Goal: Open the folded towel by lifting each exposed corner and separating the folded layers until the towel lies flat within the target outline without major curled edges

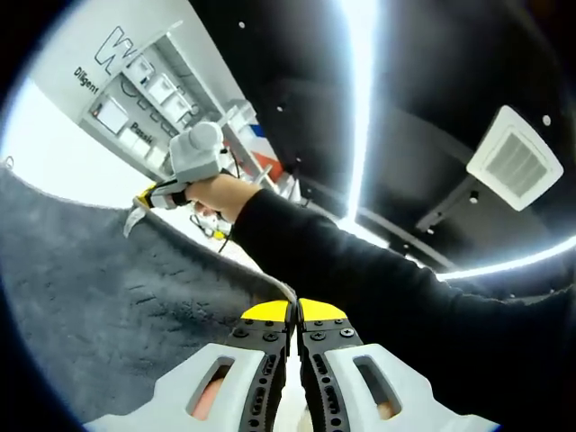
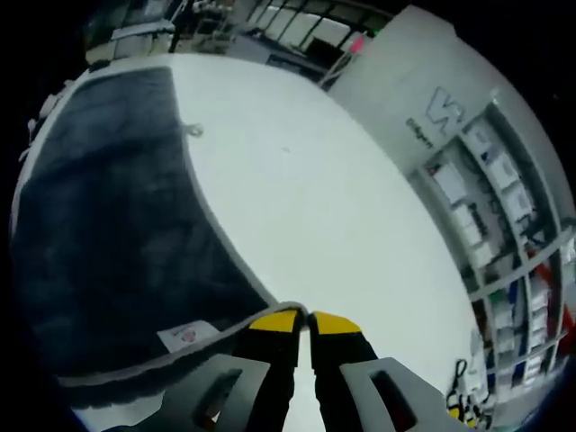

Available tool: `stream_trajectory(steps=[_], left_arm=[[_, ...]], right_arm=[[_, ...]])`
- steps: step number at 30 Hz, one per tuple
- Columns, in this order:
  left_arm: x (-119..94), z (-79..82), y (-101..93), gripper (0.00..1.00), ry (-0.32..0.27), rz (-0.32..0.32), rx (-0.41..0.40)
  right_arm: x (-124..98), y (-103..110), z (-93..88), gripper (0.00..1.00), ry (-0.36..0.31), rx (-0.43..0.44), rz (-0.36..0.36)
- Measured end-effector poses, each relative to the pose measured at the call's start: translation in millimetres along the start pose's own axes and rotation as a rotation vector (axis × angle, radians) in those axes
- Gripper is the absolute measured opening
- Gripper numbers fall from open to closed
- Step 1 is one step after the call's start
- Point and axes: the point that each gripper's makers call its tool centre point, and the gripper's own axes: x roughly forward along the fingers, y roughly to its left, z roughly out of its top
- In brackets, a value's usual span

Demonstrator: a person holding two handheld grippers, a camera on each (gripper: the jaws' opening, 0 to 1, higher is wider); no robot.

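Grey towel [image 2: 117, 225] edge pinched in both tools, left [image 1: 294, 312] and right [image 2: 303, 319].

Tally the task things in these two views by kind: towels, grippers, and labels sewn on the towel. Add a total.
Towels: 1, the dark grey towel
Grippers: 2, left gripper and right gripper
Sewn labels: 1, the white label
Total: 4

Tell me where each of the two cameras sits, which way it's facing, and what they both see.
Left gripper view: rides the left gripper, tilted up past the grey towel toward the ceiling; a black sleeve and the right gripper show.
Right gripper view: rides the right gripper, looking down across the towel and white table; its fingers pinch the towel's edge.
Shared: the towel and the wall shelving.
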Motion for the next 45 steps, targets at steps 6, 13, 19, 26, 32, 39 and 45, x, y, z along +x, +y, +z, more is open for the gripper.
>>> stream_trajectory(steps=[6,13,19,26,32,39,45], left_arm=[[4.1,-13.9,4.4,0.00,0.032,0.005,-0.010],[10.2,-19.9,10.9,0.00,0.044,0.014,-0.005],[15.5,-38.1,19.1,0.00,0.082,0.028,-0.006],[19.3,-50.9,25.6,0.00,0.112,0.039,-0.006],[22.6,-62.9,29.9,0.00,0.141,0.052,-0.004],[27.7,-73.7,34.3,0.00,0.165,0.059,0.008],[28.9,-90.5,41.3,0.00,0.216,0.073,0.001]], right_arm=[[2.7,5.1,-7.3,0.00,0.018,-0.007,-0.003],[11.4,5.2,-14.6,0.00,0.026,-0.008,-0.010],[23.9,10.4,-28.0,0.00,0.043,0.002,0.002],[34.4,14.3,-41.3,0.00,0.054,0.022,0.013],[40.7,13.6,-44.7,0.00,0.055,0.038,0.023],[48.2,13.0,-49.1,0.00,0.050,0.060,0.031],[51.7,14.5,-52.3,0.00,0.048,0.077,0.033]])
